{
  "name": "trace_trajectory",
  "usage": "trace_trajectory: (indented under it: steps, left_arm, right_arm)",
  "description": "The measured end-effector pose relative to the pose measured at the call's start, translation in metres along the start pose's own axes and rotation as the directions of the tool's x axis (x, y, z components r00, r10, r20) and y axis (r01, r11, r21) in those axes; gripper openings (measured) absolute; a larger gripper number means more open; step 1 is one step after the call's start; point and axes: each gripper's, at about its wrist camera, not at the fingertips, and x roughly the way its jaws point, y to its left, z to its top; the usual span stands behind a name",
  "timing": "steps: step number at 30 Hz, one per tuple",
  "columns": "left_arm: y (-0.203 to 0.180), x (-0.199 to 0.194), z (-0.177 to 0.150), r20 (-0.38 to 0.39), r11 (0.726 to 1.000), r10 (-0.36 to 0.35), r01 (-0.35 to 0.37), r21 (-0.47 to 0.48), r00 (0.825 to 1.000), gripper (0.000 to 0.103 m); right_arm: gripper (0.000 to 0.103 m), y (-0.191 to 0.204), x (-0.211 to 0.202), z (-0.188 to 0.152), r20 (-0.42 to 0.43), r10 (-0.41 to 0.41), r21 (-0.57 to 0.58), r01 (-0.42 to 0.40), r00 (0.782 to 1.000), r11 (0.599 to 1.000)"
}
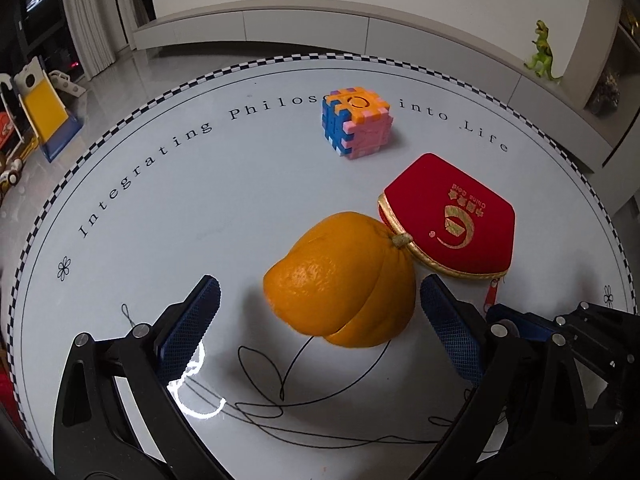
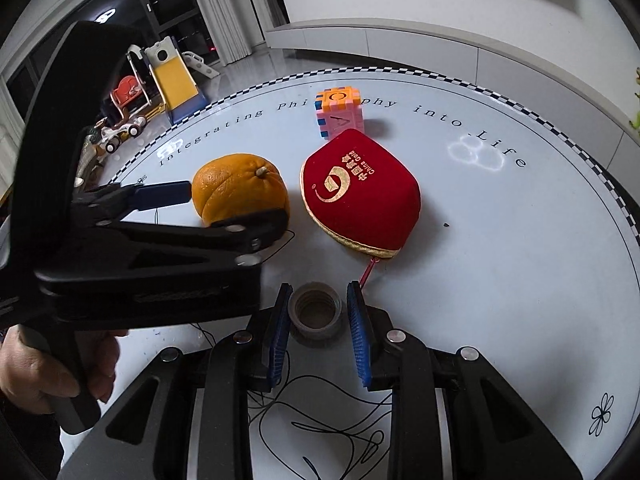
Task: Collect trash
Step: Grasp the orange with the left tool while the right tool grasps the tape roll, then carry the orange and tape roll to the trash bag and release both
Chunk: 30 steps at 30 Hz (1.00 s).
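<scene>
A domed orange peel [image 1: 340, 280] [image 2: 236, 184] rests on the white round table [image 1: 160, 208]. My left gripper [image 1: 320, 284] [image 2: 236, 204] stands open astride it. The right pad [image 1: 448, 328] is close beside the peel and the left pad [image 1: 192, 328] is well clear. In the right wrist view a small grey threaded cap [image 2: 316, 312] sits open side up between the blue pads of my right gripper [image 2: 319, 292], which touch it on both sides. A loose black thread [image 1: 280, 396] [image 2: 320, 420] curls over the table under both grippers.
A red velvet pouch [image 1: 452, 216] [image 2: 360, 188] lies against the peel's right side. A coloured puzzle cube [image 1: 356, 124] [image 2: 340, 114] stands farther back. A person's hand [image 2: 40, 368] holds the left gripper's handle. The checkered table rim [image 2: 580, 148] curves round behind.
</scene>
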Motion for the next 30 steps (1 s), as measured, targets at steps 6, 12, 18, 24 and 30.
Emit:
trace_trajectory:
  steps: [6,12,18,24,30]
  left_arm:
    - [-0.004,0.005,0.007,-0.005,0.998,-0.057,0.057,0.011,0.998,0.061]
    - [-0.002,-0.006,-0.010,-0.013,0.998,-0.069,0.069,0.000,0.998,0.056]
    - [0.013,-0.033,-0.036,-0.011,0.996,-0.084,0.083,-0.031,0.996,0.056]
    - [0.028,-0.074,-0.071,0.010,0.996,-0.074,0.075,-0.048,0.997,0.056]
    - [0.036,-0.115,-0.108,0.041,0.997,-0.050,0.052,-0.055,0.998,0.056]
  right_arm:
    - [0.029,-0.001,-0.005,-0.001,0.001,-0.006,0.006,0.006,1.000,1.000]
    - [0.029,0.003,-0.016,-0.007,0.013,0.002,0.015,-0.002,1.000,1.000]
    - [0.029,0.021,-0.038,-0.019,0.019,-0.001,0.006,0.001,1.000,1.000]
    - [0.029,0.043,-0.061,-0.032,0.031,-0.003,0.000,0.003,1.000,1.000]
    - [0.029,0.071,-0.084,-0.046,0.043,0.009,-0.016,-0.008,0.999,1.000]
